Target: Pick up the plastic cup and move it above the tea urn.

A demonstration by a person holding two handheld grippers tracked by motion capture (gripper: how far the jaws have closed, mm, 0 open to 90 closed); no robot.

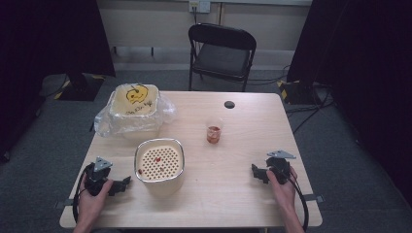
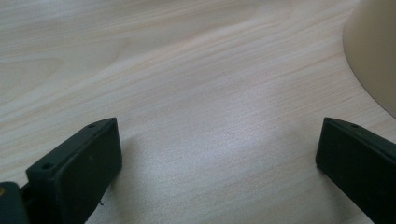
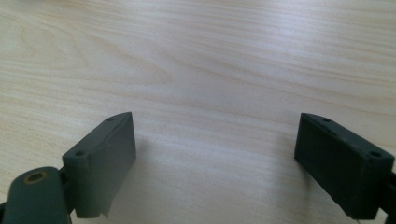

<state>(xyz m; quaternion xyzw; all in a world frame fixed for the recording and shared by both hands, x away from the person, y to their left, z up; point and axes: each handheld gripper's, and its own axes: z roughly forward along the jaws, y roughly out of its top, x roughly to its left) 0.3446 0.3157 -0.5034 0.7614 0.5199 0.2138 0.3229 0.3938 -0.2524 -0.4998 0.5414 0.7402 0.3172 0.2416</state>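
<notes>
Evidently we are at rest: our left gripper [image 1: 125,183] lies low on the table [image 1: 228,194] with its jaws spread wide and nothing between them, and in the left gripper view bare wood runs between the two black pads. Our right gripper [image 1: 256,172] sits the same way at the far side, jaws wide apart over plain wood in its own view, holding nothing. Both point inward, which we read as a ready stance before a reach.

Just beside the left gripper stands the cream container [image 1: 160,167], upright, with a perforated insert in its mouth and a couple of small red bits on that insert; its curved wall edges into the left gripper view [image 2: 373,51]. We judge it sits there so the left hand can steady it. Farther out, near the table's middle, a small clear cup [image 1: 214,132] holds something red, well apart from both grippers, likely meant for the right one. Beyond, a lidded cream tub [image 1: 135,104] rests on clear plastic wrap.
</notes>
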